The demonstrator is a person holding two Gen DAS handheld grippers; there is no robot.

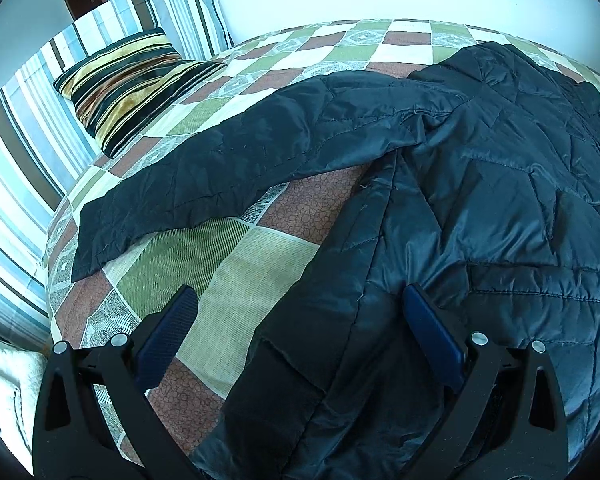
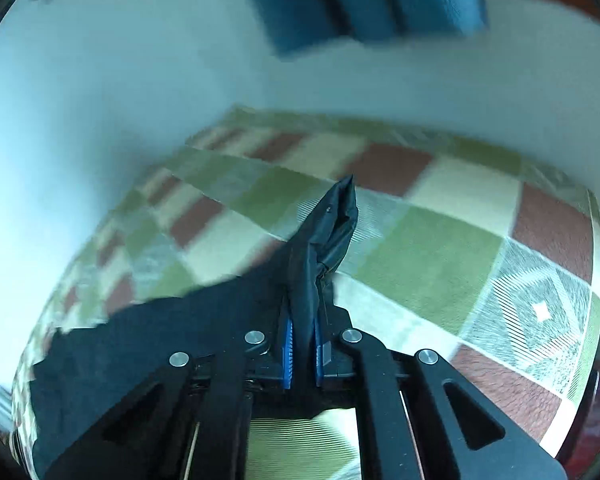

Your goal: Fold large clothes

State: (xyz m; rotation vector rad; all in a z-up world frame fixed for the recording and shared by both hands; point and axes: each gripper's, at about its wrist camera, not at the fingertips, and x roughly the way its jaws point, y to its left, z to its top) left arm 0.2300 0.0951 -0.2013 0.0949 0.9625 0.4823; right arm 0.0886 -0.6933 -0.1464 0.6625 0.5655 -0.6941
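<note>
On my left camera, the left gripper (image 1: 300, 320) hangs with jaws spread over the black jacket (image 1: 480, 200) lying on the checkered bedspread (image 1: 260, 256). On my right camera, the right gripper (image 2: 303, 344) pinches a jacket fold.

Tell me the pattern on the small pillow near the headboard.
Black, gold and rust stripes on the small pillow, best seen in the left wrist view.

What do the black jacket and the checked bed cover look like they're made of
The black jacket looks like quilted nylon or polyester: shiny, with stitched padded panels. The checked bed cover looks like matte printed woven cloth, perhaps cotton; the fibre can't be confirmed.
</note>
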